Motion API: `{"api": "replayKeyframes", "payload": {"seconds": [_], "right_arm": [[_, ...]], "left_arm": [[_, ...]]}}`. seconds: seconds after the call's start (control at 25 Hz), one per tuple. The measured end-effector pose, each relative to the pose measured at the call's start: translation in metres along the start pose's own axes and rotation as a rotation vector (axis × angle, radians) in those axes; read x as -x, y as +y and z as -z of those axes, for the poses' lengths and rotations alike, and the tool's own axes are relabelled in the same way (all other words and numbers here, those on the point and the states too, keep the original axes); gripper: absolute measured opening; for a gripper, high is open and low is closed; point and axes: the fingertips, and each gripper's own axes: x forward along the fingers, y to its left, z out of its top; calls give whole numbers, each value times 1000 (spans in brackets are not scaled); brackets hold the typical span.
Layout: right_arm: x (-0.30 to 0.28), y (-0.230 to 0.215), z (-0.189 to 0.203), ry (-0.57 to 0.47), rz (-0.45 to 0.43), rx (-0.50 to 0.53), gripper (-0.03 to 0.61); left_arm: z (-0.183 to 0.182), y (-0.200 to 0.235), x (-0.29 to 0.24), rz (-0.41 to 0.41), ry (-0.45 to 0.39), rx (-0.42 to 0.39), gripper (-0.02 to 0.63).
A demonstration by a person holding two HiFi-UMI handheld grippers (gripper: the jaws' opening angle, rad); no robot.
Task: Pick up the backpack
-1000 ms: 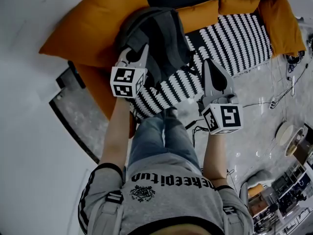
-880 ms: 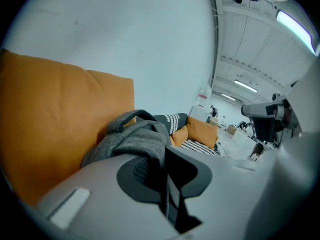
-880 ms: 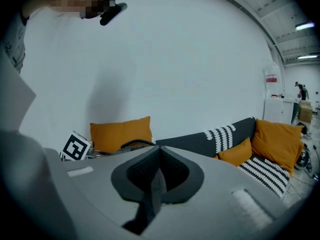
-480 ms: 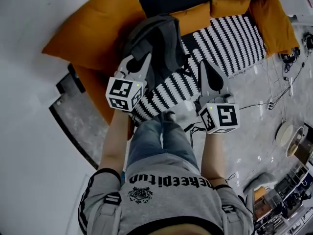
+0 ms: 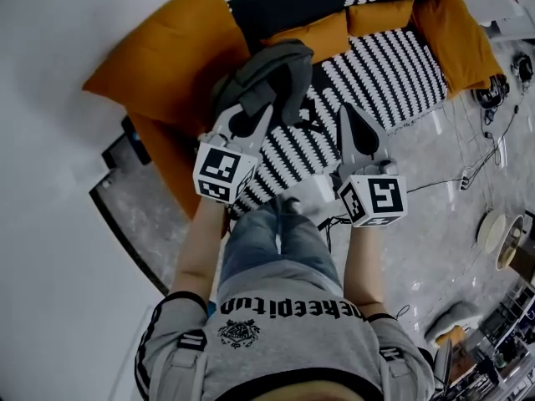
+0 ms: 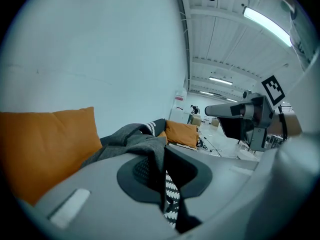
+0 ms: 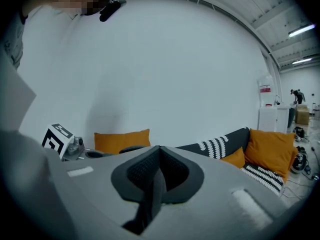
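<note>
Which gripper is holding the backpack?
The left gripper: its fingers pinch the grey backpack's fabric. The right gripper is shut, clear of it.

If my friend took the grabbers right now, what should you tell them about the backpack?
The left gripper is shut on the grey backpack, pinching fabric at its top.
The right gripper is shut and empty, over the striped sofa cover.
The backpack is beside the big orange cushion.
Done: the grasp.
Left: raise it clear of the sofa. I cannot tell whether it hangs free.
</note>
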Motion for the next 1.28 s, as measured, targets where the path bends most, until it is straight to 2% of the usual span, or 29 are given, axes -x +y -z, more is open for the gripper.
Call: {"api": "replayKeyframes", "payload": {"seconds": [0.2,0.52,1.28], "right_arm": [[14,-1,-17,-27,-3,13,2],[32,-2,-37,-66,-30,26,2],[74,27,-80,-145,-112,86,2]], "left_arm": [[-22,-14,11,-12,-11,-38,44],[-56,-24,36,-81,-50,-84,45],[-125,-58,112,-213,-204,-94,46]]}}
